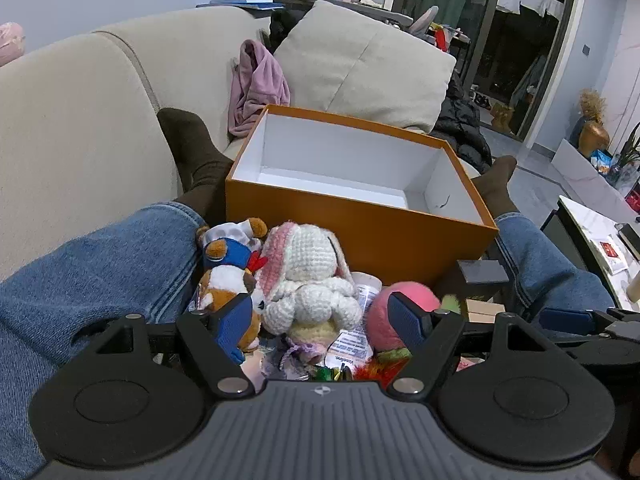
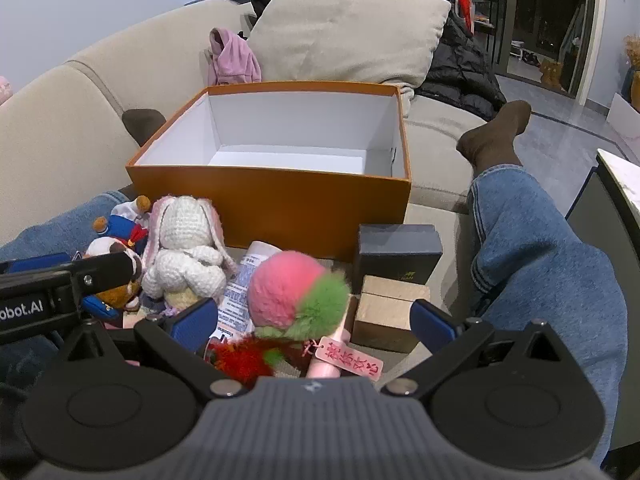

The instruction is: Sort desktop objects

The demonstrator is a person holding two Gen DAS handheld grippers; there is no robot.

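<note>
Clutter heaped between two denim-clad legs point(image 2: 540, 264), partly masked by left gripper point(image 1: 324, 320) and right gripper point(image 2: 316, 320), both spread wide, holding nothing. One orange box point(image 2: 280, 204), empty, beyond the pile on the sofa point(image 2: 60, 132). One crochet rabbit point(image 2: 186, 248), one pink-green pompom point(image 2: 292, 292), one half-hidden sailor bear point(image 1: 228, 264), one dark case point(image 2: 396, 252), two wooden blocks point(image 2: 388, 312). Leaflet point(image 2: 240, 292) text unreadable.
</note>
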